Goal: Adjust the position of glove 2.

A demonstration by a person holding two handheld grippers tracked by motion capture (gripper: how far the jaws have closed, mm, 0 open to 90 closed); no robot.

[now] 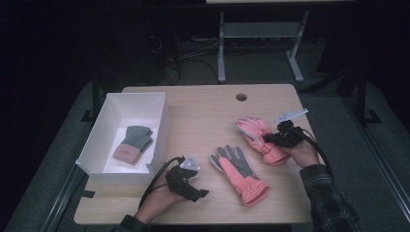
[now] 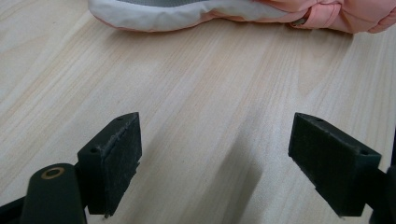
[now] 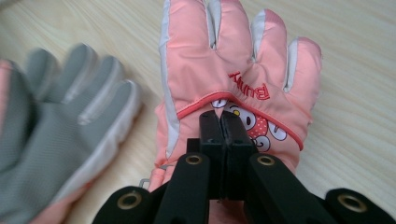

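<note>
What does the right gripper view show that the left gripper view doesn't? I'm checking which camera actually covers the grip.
The right gripper view alone shows the right gripper shut on the back of the pink glove with the cartoon print, its fingers spread flat on the wood. The left gripper view alone shows the left gripper open over bare table, nothing between its jaws. Both catch the grey-palmed glove: palm and fingers in the right gripper view, just its white edge and pink cuff at the top of the left gripper view.
</note>
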